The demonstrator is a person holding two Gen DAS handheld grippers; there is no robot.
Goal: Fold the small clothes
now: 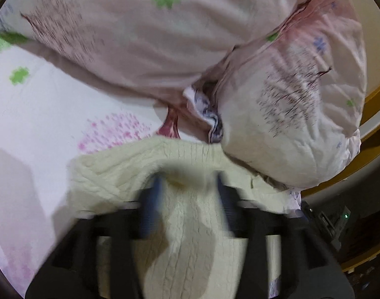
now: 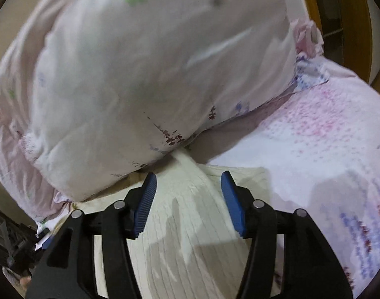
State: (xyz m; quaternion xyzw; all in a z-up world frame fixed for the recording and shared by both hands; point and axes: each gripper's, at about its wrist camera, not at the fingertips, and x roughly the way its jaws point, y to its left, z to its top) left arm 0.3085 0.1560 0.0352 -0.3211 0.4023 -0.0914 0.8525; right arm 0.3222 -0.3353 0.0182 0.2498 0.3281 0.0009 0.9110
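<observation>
A cream knitted garment lies on the floral bedsheet, its far edge by the pillows. My left gripper hovers over it with its blue fingers apart, blurred by motion, nothing between them. In the right wrist view the same cream garment lies under my right gripper, whose blue fingers are wide open and empty above a raised fold of the fabric.
Two large pink floral pillows crowd the far side of the bed. One pillow fills the upper right wrist view. A wooden bed frame runs along the right. A dark device sits beside the bed.
</observation>
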